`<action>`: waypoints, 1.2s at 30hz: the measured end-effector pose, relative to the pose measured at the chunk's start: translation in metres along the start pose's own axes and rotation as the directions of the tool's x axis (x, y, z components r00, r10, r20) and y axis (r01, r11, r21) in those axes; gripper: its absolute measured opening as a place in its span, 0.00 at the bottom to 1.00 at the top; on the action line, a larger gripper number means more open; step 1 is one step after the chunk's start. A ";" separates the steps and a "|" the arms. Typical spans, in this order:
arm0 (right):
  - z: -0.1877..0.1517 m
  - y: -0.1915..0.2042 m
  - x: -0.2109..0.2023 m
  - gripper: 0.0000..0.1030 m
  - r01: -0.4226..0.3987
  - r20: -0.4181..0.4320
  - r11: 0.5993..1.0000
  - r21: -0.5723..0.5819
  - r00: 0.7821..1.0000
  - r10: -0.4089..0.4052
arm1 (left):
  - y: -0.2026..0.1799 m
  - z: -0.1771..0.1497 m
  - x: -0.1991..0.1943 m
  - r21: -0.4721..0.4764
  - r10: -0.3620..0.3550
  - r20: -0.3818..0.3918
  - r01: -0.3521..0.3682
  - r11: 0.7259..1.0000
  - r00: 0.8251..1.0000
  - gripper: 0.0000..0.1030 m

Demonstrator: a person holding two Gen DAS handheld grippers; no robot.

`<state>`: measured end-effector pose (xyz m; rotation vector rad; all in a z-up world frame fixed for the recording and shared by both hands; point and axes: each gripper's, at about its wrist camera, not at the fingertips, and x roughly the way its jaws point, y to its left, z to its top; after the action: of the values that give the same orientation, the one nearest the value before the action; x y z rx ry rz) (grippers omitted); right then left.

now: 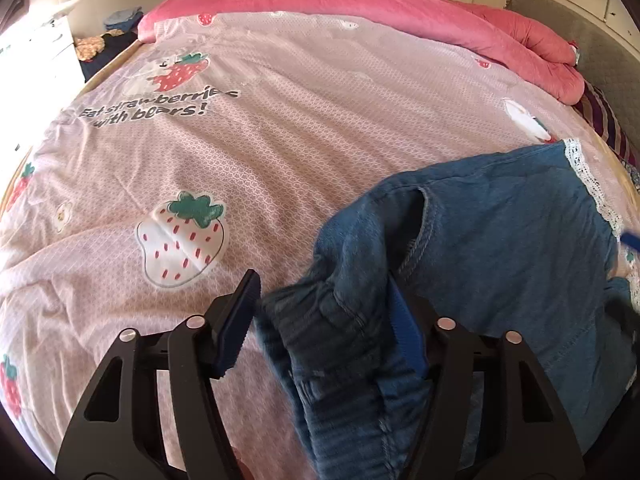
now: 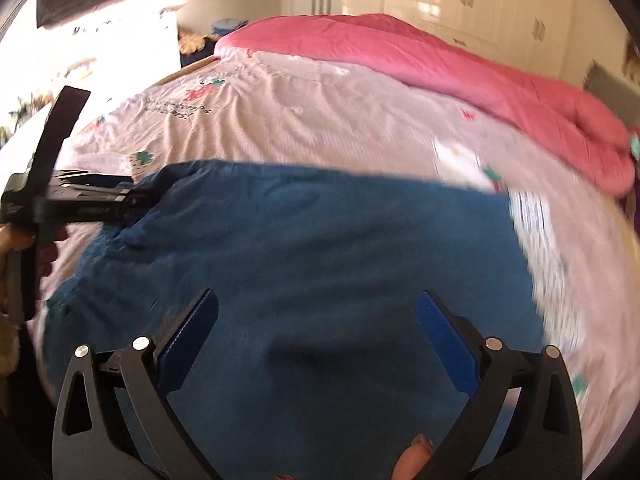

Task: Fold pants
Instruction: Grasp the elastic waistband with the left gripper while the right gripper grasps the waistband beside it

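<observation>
Left gripper [image 1: 324, 320], lower centre of the left wrist view: jaws part open with the gathered elastic waistband [image 1: 340, 360] of the blue denim pants [image 1: 500, 240] bunched between them. The right pad looks to be against the cloth, the left pad [image 1: 236, 320] stands clear with pink bedding showing in the gap, so no firm clamp is visible. Right gripper [image 2: 316, 336], lower centre of the right wrist view: jaws spread wide, nothing between the pads, hanging over the blurred blue cloth; whether they touch it cannot be told. A fingertip [image 2: 412, 460] shows at the bottom edge behind the jaws. Outward: the pants lie on the strawberry-print quilt [image 1: 240, 152], filling the lower right of the left view and the middle band of the right view, waistband at the left side, lace-trimmed hem [image 1: 588, 184] toward the far right. A pocket opening shows mid-cloth. The left tool also appears at the left edge of the right view, at the waist end. A rolled pink duvet [image 1: 400, 12] runs along the top of both views. Progress, as a judgement: early. The pants look spread out fairly flat but no clean fold is visible; the waist is rumpled. Left to do: secure both ends, bring the cloth over itself, fold again, smooth.
</observation>
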<state>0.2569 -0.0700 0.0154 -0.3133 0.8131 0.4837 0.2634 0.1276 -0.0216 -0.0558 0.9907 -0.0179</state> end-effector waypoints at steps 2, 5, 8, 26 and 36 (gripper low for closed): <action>0.017 0.001 0.017 0.96 -0.004 -0.020 0.999 -0.035 1.000 0.004 | 0.002 0.001 0.003 0.005 -0.022 -0.003 0.022 1.000 1.000 0.42; 0.041 0.008 0.044 0.96 -0.062 -0.050 0.994 -0.096 0.997 0.057 | 0.007 0.000 0.008 0.019 -0.036 -0.004 0.036 0.999 0.999 0.32; 0.057 0.021 0.066 0.96 -0.090 -0.077 0.981 -0.169 0.994 0.078 | 0.015 0.001 0.000 -0.007 -0.070 0.032 0.070 0.998 0.997 0.28; 0.078 0.069 0.066 0.12 -0.226 -0.111 0.819 -0.527 0.974 0.197 | 0.000 -0.007 -0.066 0.103 -0.054 0.263 0.028 0.994 0.963 0.27; 0.027 0.076 -0.043 0.07 -0.147 0.076 0.894 -0.423 0.977 0.197 | -0.007 -0.035 -0.108 0.140 -0.103 0.353 0.056 0.988 0.930 0.27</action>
<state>0.2083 -0.0062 0.0589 -0.6044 0.6199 0.8395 0.1753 0.1236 0.0500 0.0187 0.6172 -0.1418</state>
